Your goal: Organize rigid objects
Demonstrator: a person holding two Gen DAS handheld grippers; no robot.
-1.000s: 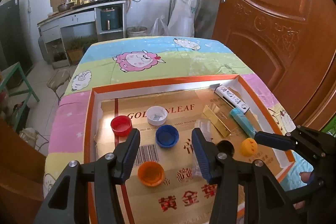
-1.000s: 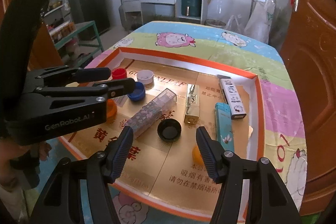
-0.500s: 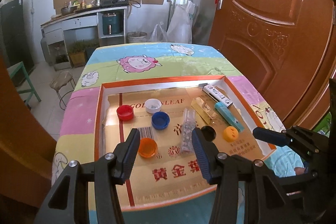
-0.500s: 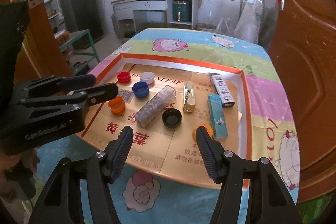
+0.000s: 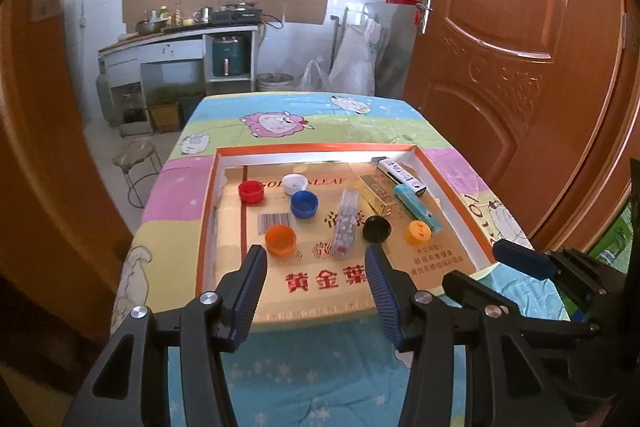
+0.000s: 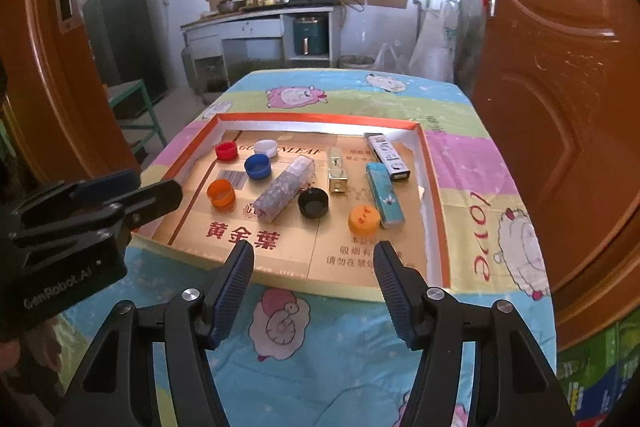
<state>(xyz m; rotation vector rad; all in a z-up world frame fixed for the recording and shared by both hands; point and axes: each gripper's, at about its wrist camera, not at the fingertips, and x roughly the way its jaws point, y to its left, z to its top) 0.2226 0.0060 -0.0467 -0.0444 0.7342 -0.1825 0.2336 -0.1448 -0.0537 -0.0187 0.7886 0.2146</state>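
An orange-rimmed cardboard tray [image 5: 208, 211] [image 6: 434, 211] lies on the table. On its left sit red [image 5: 251, 191], white [image 5: 295, 183], blue [image 5: 304, 204] and orange [image 5: 281, 239] caps. A clear tube [image 5: 345, 228] [image 6: 285, 191], a black cap [image 5: 376, 229] and a yellow cap [image 6: 363, 218] lie mid-tray. A gold box [image 6: 337, 172], a teal box [image 6: 384, 195] and a white box [image 6: 388, 157] lie to the right. My left gripper [image 5: 316, 263] hangs open over the tray's near edge. My right gripper [image 6: 314, 261] is open too, holding nothing.
The table wears a pastel sheep-print cloth [image 6: 500, 227]. A wooden door [image 5: 520, 47] stands close on the right, another door leaf [image 6: 36, 67] on the left. A stool [image 5: 136, 155] and a green frame [image 6: 140, 107] stand beside the table; a kitchen counter [image 5: 180, 43] lines the far wall.
Both grippers have drawn back and risen from the tray, so the tray and its objects look smaller and farther. Nothing in the tray has moved. Both jaws stayed equally wide.
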